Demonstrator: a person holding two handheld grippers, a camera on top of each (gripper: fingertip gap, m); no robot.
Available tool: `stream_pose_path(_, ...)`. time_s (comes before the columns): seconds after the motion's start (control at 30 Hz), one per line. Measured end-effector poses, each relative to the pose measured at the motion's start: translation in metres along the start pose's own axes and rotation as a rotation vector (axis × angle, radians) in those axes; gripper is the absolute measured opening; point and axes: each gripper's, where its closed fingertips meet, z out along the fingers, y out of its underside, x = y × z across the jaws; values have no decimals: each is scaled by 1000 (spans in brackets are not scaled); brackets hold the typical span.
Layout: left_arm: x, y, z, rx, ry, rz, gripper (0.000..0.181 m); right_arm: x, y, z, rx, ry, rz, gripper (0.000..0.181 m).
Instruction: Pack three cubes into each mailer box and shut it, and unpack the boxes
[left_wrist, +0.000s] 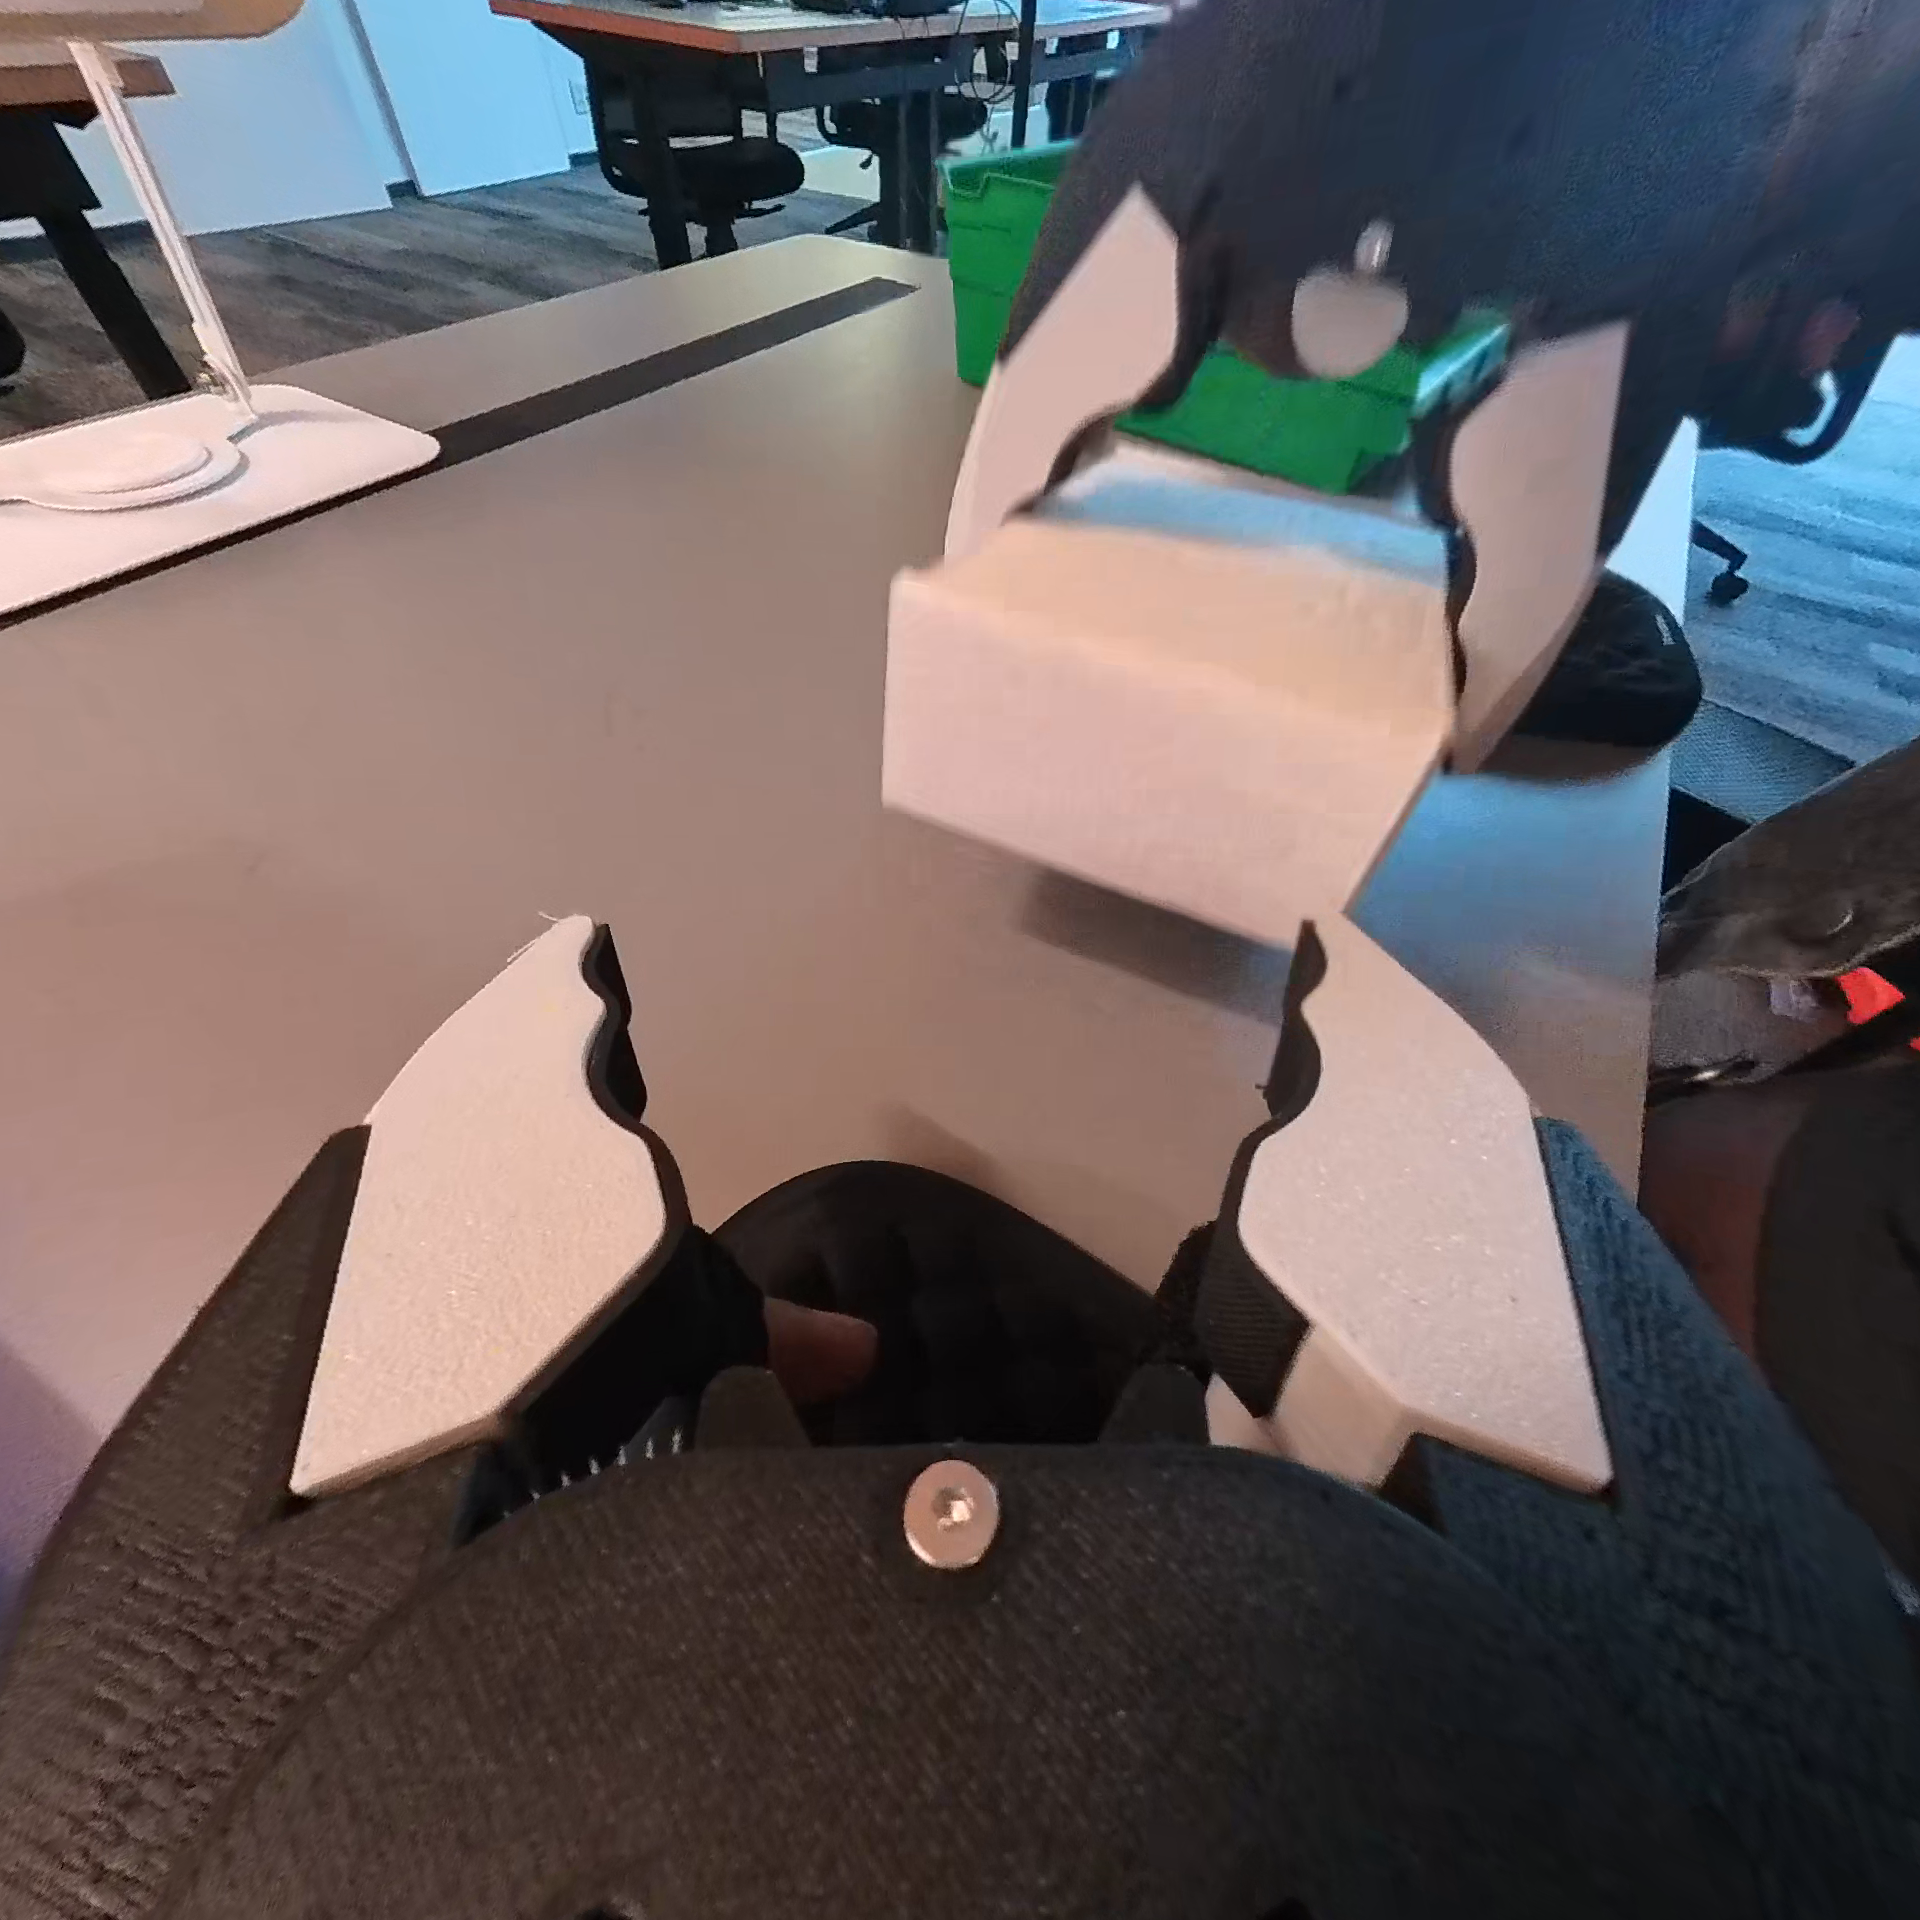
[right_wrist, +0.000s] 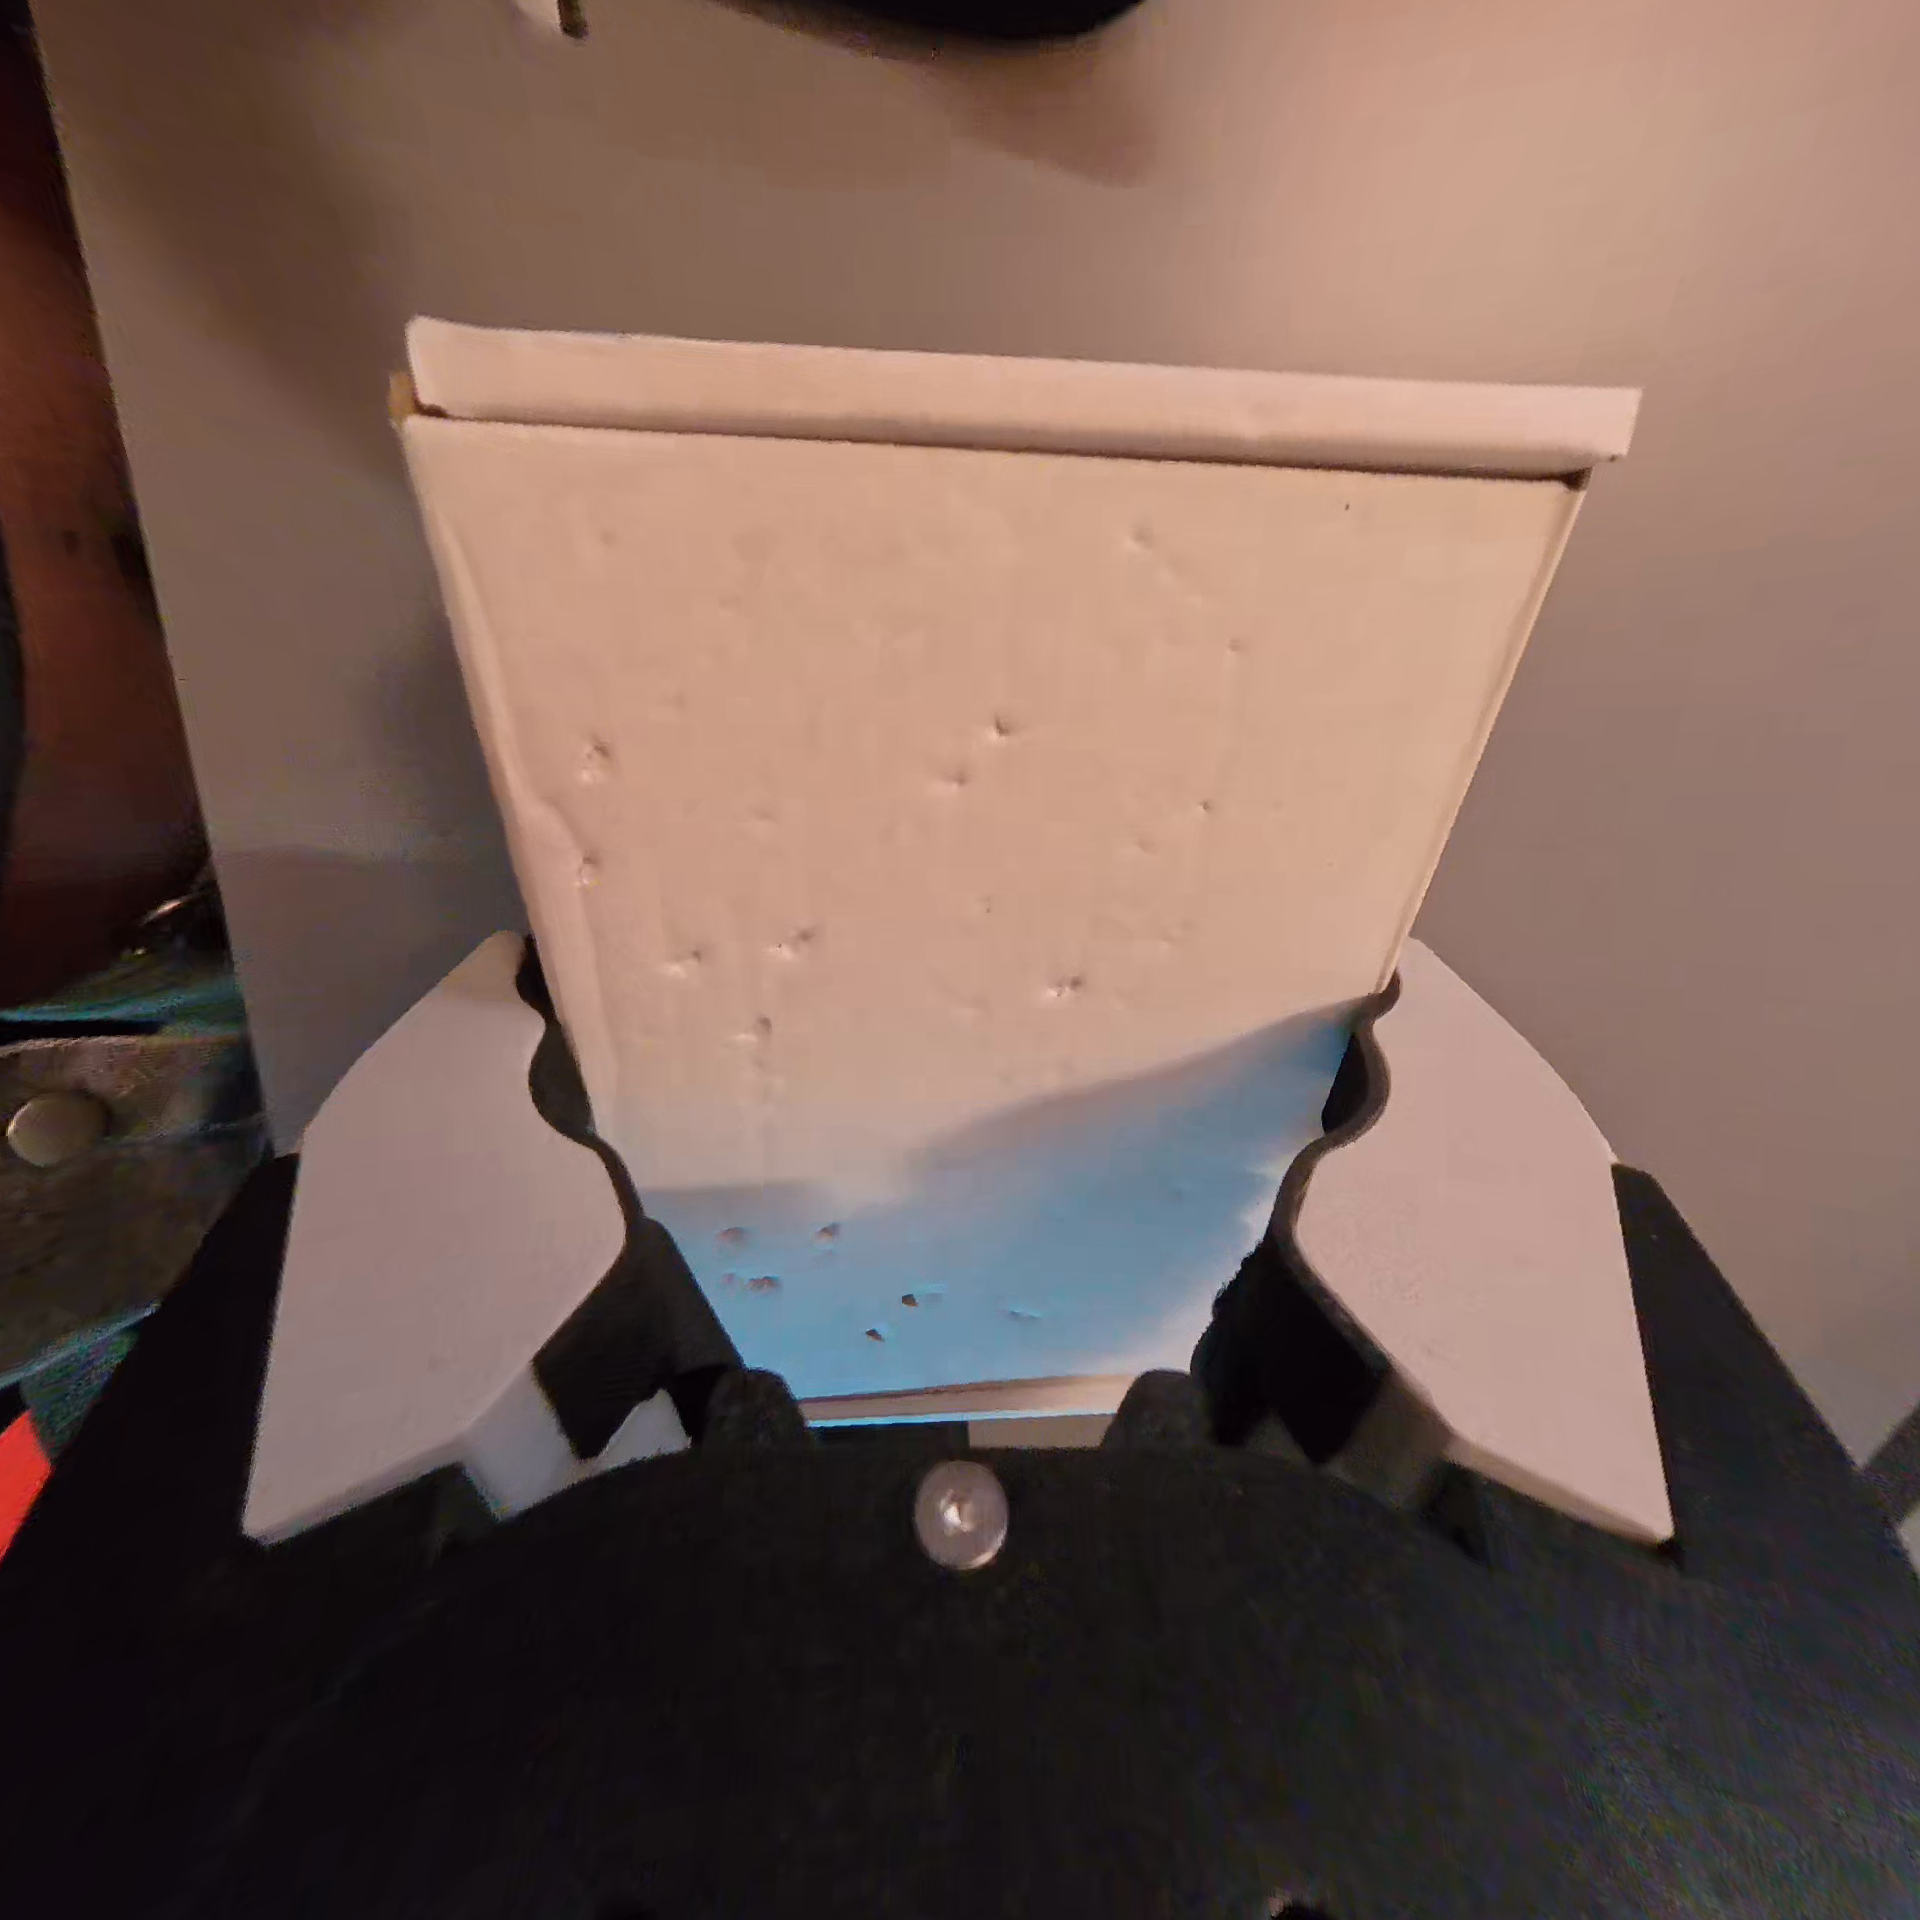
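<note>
A closed white mailer box (right_wrist: 987, 790) sits between my right gripper's (right_wrist: 951, 977) fingers, which are shut on its two sides; its dented top faces the camera. In the left wrist view the same box (left_wrist: 1153, 717) hangs in the air above the beige table (left_wrist: 520, 779), held by the right gripper (left_wrist: 1247, 561) coming down from the upper right. My left gripper (left_wrist: 951, 935) is open and empty, low over the table just in front of the box. No cubes are in view.
A white stand with a flat base (left_wrist: 197, 457) rests on the table's far left. Green crates (left_wrist: 997, 270) stand beyond the table's far edge. Office desks and chairs (left_wrist: 707, 166) fill the background. The table's right edge (left_wrist: 1662, 831) is close by.
</note>
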Motion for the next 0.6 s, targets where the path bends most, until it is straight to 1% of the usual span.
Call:
stream_pose_path(0.07, -1, 1, 0, -6, -1, -5, 118, 10, 11, -20, 4, 31, 15, 140)
stream_pose_path(0.13, -1, 1, 1, -12, -3, -8, 118, 21, 28, -41, -16, 80, 27, 140)
stream_pose_path(0.2, -1, 2, 1, -19, -5, -8, 117, 32, 47, -63, -25, 121, 59, 140)
stream_pose_path(0.27, -1, 3, 2, -30, -6, -8, 116, 43, 74, -84, -38, 164, 94, 140)
stream_pose_path(0.37, -3, 5, 4, -54, -12, -15, 115, 56, 128, -118, -95, 209, 178, 140)
stream_pose_path(0.5, -3, 9, 7, -92, -10, -28, 115, 76, 208, -163, -165, 291, 285, 139)
stream_pose_path(0.6, -6, 13, 9, -123, -17, -46, 115, 84, 269, -173, -223, 298, 348, 139)
